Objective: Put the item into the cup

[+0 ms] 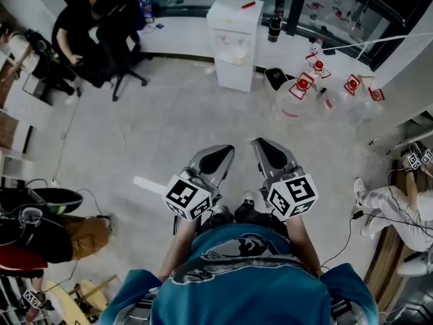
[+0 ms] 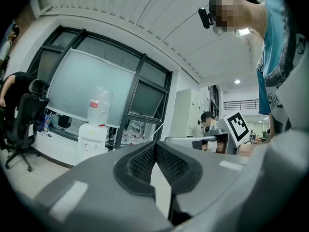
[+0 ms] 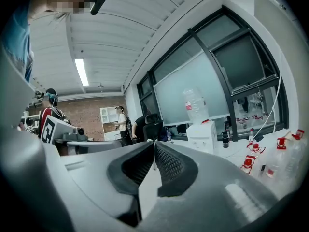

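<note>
No cup and no item to go into it shows in any view. I stand on a grey floor (image 1: 162, 134) and hold both grippers out at waist height, side by side. The left gripper (image 1: 221, 154) has its jaws pressed together at the tips with nothing between them, as the left gripper view (image 2: 155, 144) confirms. The right gripper (image 1: 264, 146) is likewise shut and empty, its pads meeting in the right gripper view (image 3: 153, 143). Each carries its marker cube (image 1: 186, 196) near my hands.
A white water dispenser (image 1: 235, 42) stands ahead against the window wall. Several water jugs with red caps (image 1: 298, 97) lie on the floor at the right. A person sits in an office chair (image 1: 88, 29) at the back left; another's legs (image 1: 399, 212) show right. Bags (image 1: 40, 229) lie left.
</note>
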Motion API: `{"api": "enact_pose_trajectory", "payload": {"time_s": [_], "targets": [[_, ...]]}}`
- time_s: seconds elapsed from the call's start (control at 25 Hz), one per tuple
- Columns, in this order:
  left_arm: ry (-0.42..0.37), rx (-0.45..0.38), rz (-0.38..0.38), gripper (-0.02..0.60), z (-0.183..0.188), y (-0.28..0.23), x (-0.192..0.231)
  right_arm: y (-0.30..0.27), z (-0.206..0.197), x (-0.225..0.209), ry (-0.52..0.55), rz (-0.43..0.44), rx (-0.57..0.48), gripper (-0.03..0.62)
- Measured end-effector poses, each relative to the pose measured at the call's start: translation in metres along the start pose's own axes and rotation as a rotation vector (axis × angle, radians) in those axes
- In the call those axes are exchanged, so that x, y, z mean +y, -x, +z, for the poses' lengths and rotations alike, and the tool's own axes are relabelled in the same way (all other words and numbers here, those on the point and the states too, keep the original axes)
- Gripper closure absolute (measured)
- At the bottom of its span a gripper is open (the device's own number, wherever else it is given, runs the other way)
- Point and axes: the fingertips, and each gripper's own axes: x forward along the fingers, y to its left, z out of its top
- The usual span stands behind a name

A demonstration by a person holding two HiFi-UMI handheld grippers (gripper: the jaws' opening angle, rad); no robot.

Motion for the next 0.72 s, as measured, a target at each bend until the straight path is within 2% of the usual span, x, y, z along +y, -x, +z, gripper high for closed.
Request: {"api": "enact_pose_trajectory", "payload": {"time_s": [0.28,0.44,0.72], "targets": [[-0.037,0.025,0.045,0.574,-0.004,-0.037,0.003,-0.009,-0.005,-0.040,0.007,0.039,0.026,0.582],[-0.027,0.067,0.069,0.574,-0.010,-0.048,0.010,-0.016,-0.010,-0.049,-0.023,0.072,0.047,0.582],[0.018,0.085,0.085,0.572,-0.005,-0.070,0.047,-0.054,-0.006,-0.068,-0.042,0.099,0.061,0.582]]}}
